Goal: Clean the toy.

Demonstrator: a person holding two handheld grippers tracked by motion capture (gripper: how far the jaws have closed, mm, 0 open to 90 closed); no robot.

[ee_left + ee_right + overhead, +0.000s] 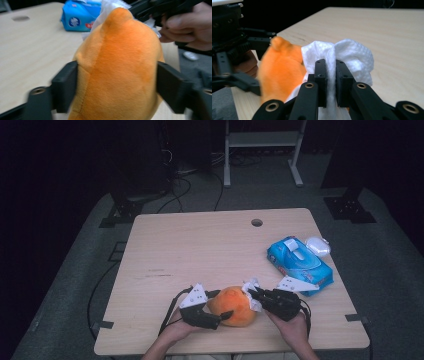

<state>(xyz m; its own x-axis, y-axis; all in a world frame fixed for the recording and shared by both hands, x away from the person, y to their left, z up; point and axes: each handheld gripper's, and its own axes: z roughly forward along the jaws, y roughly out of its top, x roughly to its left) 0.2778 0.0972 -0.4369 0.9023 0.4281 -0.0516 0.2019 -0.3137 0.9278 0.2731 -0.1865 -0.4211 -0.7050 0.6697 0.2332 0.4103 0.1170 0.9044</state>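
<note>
The orange plush toy [233, 306] lies on the bench [200, 250] near its front edge, at about 6 o'clock from the middle of the bench top. Both hands come in from the bottom of the high view and meet at this toy.

The left gripper [220, 317] is at the 9 o'clock side of the toy. The left hand [176, 329] lies low, close to the bench, with the gripper body nearly level and pointing toward 3 o'clock. In the left gripper view its two black fingers [65, 87] stand on both sides of the plush body and press against the fabric, so they are grasping the toy.

The right gripper [251, 294] is at the 3 o'clock side of the toy. The right hand [291, 326] holds it level and a little turned, so it points toward 9 o'clock. In the right gripper view its fingers [321, 80] are clenched on a crumpled white wipe [352, 56], with a thin fold of it between the pads. The wipe touches the top of the toy on the side toward the right gripper.

A blue pack of wipes [299, 264] lies on the bench at about 2 o'clock from the toy, well apart from it. Just beside the pack, at the far right edge of the bench, there is a small white object [318, 246]; what it is I cannot tell.
</note>
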